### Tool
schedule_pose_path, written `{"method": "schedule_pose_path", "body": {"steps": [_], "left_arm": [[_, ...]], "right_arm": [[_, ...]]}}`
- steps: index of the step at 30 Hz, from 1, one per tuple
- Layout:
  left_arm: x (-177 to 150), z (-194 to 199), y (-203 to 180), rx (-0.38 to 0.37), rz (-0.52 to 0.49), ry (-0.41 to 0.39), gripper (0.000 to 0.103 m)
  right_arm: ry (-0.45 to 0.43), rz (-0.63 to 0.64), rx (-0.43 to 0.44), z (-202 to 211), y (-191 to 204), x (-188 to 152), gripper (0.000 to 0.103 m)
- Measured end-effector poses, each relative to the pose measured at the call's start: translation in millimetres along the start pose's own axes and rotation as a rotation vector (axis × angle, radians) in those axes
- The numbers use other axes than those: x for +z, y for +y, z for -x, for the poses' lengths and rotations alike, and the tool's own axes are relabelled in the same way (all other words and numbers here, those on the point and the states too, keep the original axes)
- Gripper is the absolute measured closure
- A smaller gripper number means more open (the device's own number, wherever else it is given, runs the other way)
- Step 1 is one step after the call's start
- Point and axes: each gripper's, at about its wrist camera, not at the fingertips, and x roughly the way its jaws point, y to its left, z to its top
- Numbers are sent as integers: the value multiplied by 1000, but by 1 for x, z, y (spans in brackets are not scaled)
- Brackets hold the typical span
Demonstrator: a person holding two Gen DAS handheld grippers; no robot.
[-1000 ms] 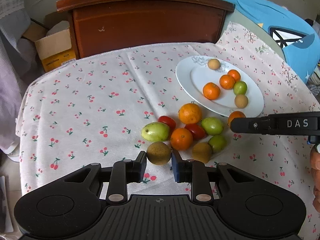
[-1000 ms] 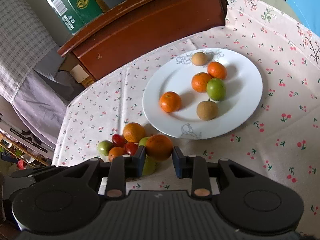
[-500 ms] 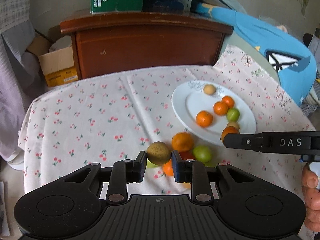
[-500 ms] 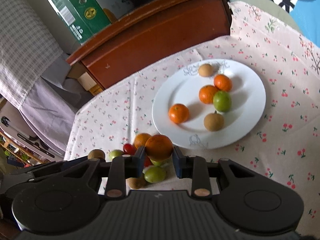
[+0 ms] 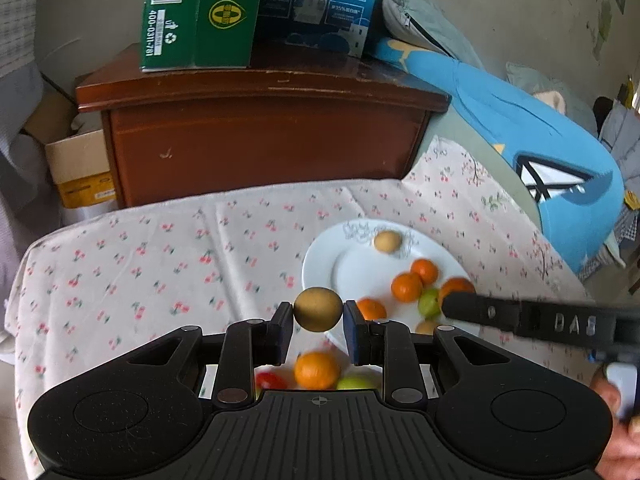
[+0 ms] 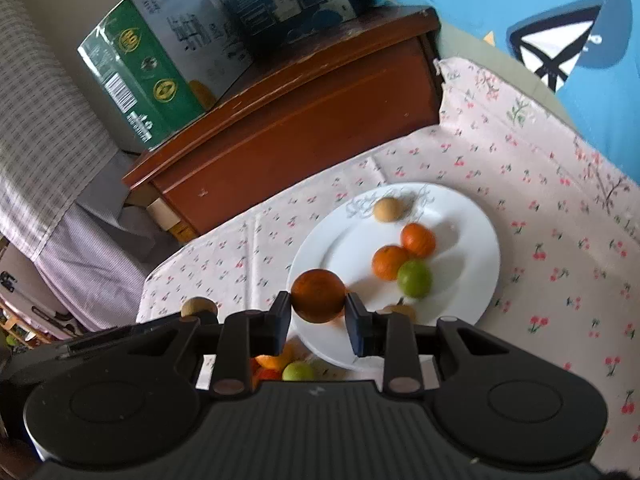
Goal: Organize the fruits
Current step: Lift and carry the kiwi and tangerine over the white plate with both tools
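My left gripper is shut on a brown round fruit and holds it above the cherry-print cloth, left of the white plate. My right gripper is shut on an orange over the near-left rim of the plate. The plate holds a tan fruit, oranges and a green fruit. Loose fruit lies on the cloth below both grippers: an orange, a red one, a green one. The right gripper shows in the left wrist view.
A brown wooden cabinet stands behind the table with a green box and a blue box on top. Blue fabric lies at the right. A cardboard box sits on the floor at the left.
Both grippers have risen with their fruit. The left one lifted the brown fruit off the pile; the right one carried the orange up and toward the plate.
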Motion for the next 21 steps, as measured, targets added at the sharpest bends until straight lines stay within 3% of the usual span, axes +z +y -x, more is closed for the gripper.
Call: {"method": "schedule_pose_path", "body": {"steps": [14, 21], "left_arm": [[27, -66, -12, -31, -22, 51, 79], [39, -76, 7, -40, 31, 54, 79]], "right_arm": [[56, -18, -73, -37, -20, 7, 74], [84, -15, -89, -49, -26, 6, 74]]}}
